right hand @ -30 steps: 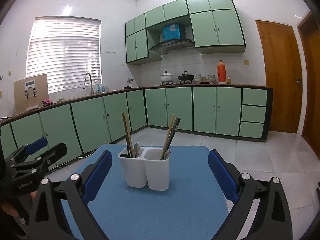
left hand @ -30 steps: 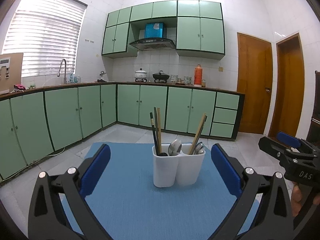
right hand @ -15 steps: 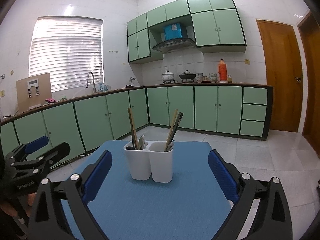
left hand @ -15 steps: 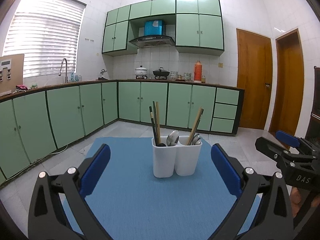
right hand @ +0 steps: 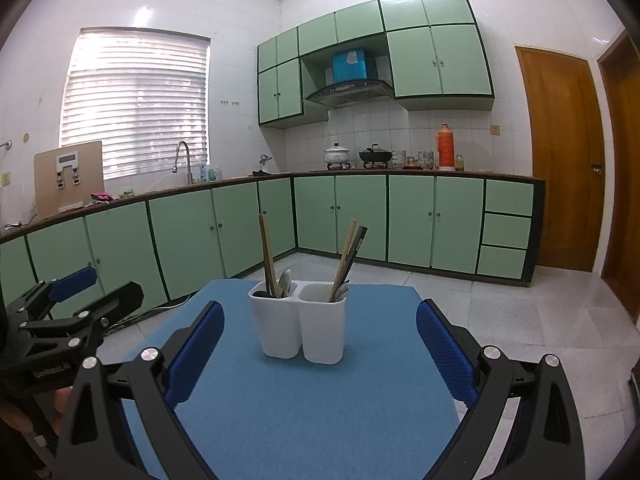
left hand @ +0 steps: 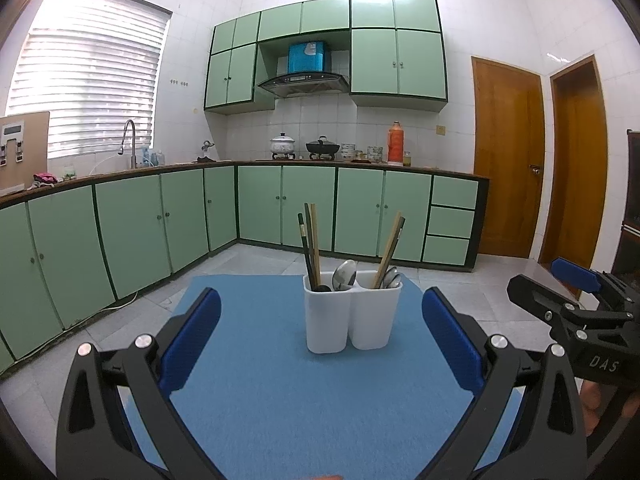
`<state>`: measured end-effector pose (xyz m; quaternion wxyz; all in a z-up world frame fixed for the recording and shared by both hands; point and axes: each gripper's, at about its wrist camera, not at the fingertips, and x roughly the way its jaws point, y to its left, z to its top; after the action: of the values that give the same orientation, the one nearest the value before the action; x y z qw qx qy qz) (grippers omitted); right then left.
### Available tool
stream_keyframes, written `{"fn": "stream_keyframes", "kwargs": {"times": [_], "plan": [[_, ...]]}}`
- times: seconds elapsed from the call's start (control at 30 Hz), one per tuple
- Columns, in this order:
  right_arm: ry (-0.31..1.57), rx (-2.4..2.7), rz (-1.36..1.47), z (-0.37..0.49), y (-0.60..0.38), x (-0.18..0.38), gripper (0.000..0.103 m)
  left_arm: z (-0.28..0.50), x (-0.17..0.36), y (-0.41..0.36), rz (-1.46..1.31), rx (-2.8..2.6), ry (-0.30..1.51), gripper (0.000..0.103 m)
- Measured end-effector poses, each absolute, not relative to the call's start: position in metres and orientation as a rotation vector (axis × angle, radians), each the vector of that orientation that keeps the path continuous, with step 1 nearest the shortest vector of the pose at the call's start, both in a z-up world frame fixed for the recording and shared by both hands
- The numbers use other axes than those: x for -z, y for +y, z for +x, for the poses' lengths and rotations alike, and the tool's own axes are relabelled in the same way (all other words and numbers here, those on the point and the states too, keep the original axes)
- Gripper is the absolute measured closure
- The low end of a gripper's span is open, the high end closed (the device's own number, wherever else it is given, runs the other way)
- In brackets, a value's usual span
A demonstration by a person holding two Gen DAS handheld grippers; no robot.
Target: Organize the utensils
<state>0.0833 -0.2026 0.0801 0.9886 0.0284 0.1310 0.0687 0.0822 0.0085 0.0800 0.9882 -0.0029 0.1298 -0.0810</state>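
Observation:
A white two-compartment utensil holder (left hand: 352,316) stands on a blue mat (left hand: 280,400); it also shows in the right wrist view (right hand: 302,326). Each compartment holds chopsticks (left hand: 311,248) and spoons (left hand: 345,275), mixed together. My left gripper (left hand: 320,340) is open and empty, a short way in front of the holder. My right gripper (right hand: 318,344) is open and empty, also in front of the holder. The right gripper also shows at the right of the left wrist view (left hand: 576,304). The left gripper shows at the left of the right wrist view (right hand: 60,320).
Green kitchen cabinets (left hand: 160,224) run along the left and back walls. The counter carries pots (left hand: 304,146) and a red thermos (left hand: 396,142). Two wooden doors (left hand: 508,160) are at the right. A white tiled floor (right hand: 520,320) surrounds the mat's table.
Both cameras have tilted up and drawn slightly back; the holder sits lower and farther on the mat in both views. Both grippers stay open.

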Motion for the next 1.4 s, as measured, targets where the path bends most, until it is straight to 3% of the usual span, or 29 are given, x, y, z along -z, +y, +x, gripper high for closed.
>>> {"fn": "stream_keyframes", "kwargs": {"times": [1.4], "plan": [[0.260, -0.144, 0.041, 0.0812, -0.1961, -0.0792, 0.008, 0.0820, -0.0780, 0.0141, -0.013, 0.157, 0.263, 0.005]]}}
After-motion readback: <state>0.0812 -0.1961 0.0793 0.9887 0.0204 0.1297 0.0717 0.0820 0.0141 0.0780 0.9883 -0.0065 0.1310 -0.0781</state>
